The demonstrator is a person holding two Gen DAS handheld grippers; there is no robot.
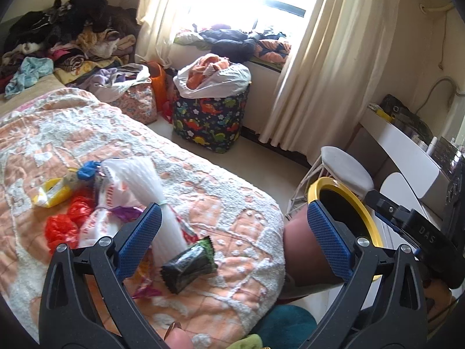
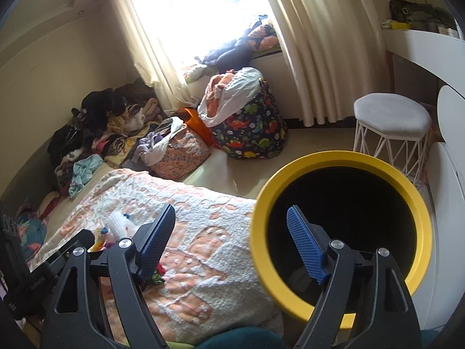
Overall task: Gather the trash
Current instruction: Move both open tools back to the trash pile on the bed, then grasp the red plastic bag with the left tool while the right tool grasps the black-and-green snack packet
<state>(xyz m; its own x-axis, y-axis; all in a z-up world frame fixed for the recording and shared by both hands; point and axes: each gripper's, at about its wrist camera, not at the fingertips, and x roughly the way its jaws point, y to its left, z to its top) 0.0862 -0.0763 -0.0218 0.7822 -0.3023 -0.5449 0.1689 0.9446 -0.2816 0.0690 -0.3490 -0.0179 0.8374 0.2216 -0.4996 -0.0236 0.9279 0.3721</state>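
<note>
A heap of trash lies on the orange-and-white bedspread (image 1: 203,180): a dark green wrapper (image 1: 189,264), a white foam net (image 1: 151,192), red plastic (image 1: 65,221), a yellow packet (image 1: 51,192) and purple wrappers. My left gripper (image 1: 232,235) is open and empty above the dark wrapper. A brown bin with a yellow rim (image 1: 340,200) stands beside the bed. My right gripper (image 2: 232,241) is open and empty, its right finger over the bin's yellow rim (image 2: 261,232) and black inside. The trash heap (image 2: 119,226) shows behind its left finger.
A dinosaur-print bag (image 1: 212,116) full of clothes, a floral bag (image 1: 136,99) and piled clothes (image 1: 66,40) stand past the bed. A white stool (image 2: 392,122) and a white desk (image 2: 427,46) are to the right, near the curtains (image 1: 319,72).
</note>
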